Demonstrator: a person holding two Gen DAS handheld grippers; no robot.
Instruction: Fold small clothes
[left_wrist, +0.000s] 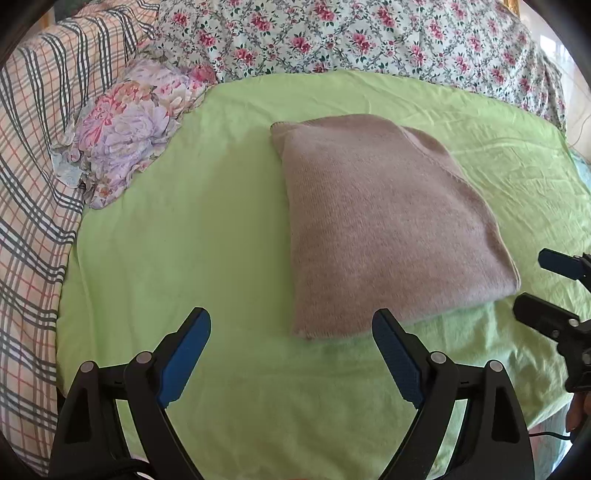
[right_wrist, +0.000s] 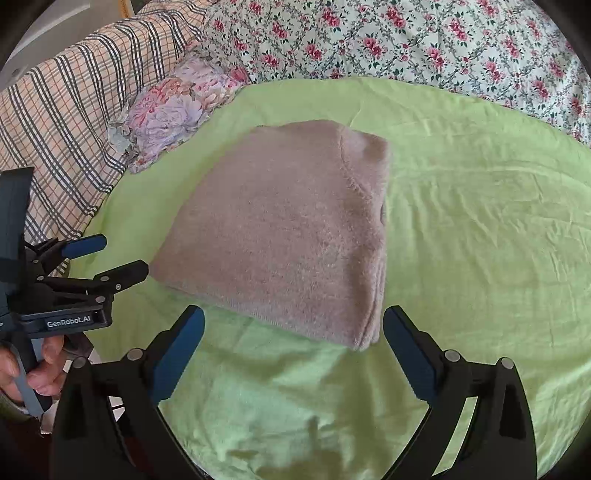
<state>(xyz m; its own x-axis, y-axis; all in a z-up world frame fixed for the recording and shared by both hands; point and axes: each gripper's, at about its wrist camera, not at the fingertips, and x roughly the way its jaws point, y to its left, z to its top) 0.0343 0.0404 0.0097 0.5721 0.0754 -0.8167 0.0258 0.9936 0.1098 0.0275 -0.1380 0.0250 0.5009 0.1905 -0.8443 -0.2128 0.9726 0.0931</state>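
Left wrist view. Left tool (left_wrist: 291, 326): angled downward over the bed, both blue-padded fingers (left_wrist: 188, 354) spread wide, nothing between them; the pads hang above the green sheet (left_wrist: 177, 240) just short of the garment's near edge. Folded sweater (left_wrist: 384, 225): 1 taupe knit piece, folded into a compact block, lying flat on the green sheet, middle to right of the picture, touched by neither tool. Right tool (left_wrist: 532, 284): enters at the right edge, its 2 fingers apart and empty, just beside the sweater's near right corner. A fingertip of the person shows at the lower right edge. Surroundings: lilac floral pillow (left_wrist: 125, 129) at the left, plaid bedding (left_wrist: 40, 166) beyond it, rose-print cover (left_wrist: 369, 37) along the far side. Nothing lies between the tools and the sweater.

Right wrist view. Right tool (right_wrist: 293, 328): tilted downward, jaws wide apart, holding nothing; the sweater's near corner (right_wrist: 362, 332) sits ahead of the gap without touching either pad. Folded sweater (right_wrist: 280, 229): centre of the green sheet (right_wrist: 480, 221). Left tool (right_wrist: 118, 254): at the left, fingers parted and empty, tips close to the sweater's left corner; the person's hand (right_wrist: 37, 369) grips its handle. Lilac floral pillow (right_wrist: 173, 110), plaid bedding (right_wrist: 66, 122), rose-print cover (right_wrist: 406, 40) ring the far side.
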